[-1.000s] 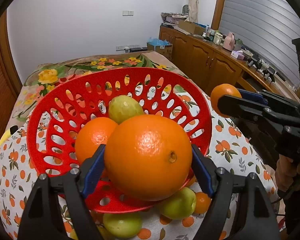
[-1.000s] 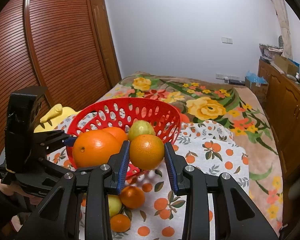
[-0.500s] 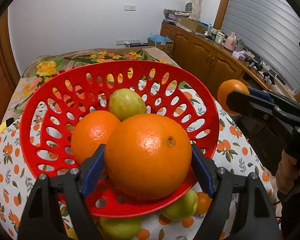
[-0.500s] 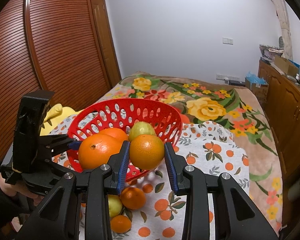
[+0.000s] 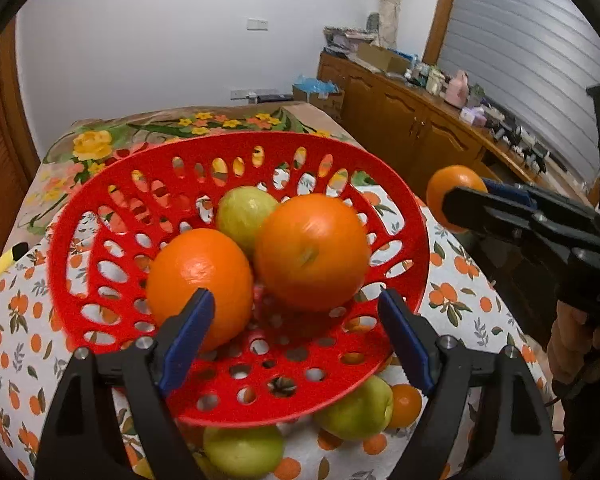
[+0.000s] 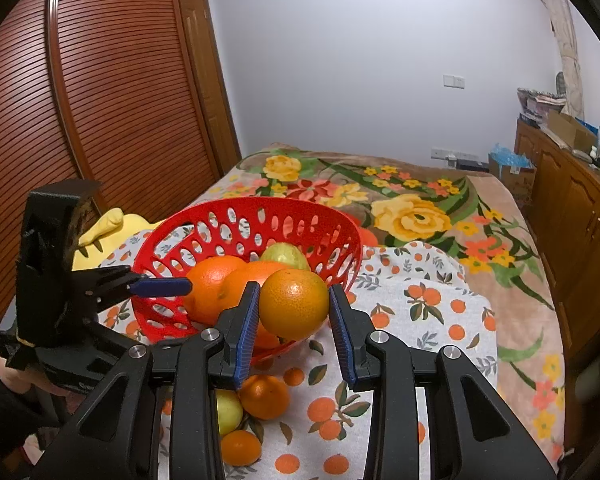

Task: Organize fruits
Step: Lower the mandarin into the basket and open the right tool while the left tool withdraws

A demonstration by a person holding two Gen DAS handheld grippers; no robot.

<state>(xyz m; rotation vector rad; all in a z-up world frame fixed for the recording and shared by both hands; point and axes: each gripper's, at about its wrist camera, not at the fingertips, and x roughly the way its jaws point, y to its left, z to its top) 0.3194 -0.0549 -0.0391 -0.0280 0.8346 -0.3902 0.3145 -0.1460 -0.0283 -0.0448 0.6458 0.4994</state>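
A red perforated basket stands on the orange-print cloth. It holds two big oranges and a green fruit. My left gripper is open and empty at the basket's near rim. My right gripper is shut on a small orange and holds it just right of the basket; it also shows in the left wrist view. Green fruits and small oranges lie on the cloth in front of the basket.
A flowered blanket covers the bed behind the cloth. A yellow soft toy lies left of the basket. Wooden cabinets with clutter run along the right. A slatted wooden wardrobe stands on the left.
My left gripper opened and let go of the big orange, which now rests in the basket beside the other orange. My right gripper has kept its orange and barely moved.
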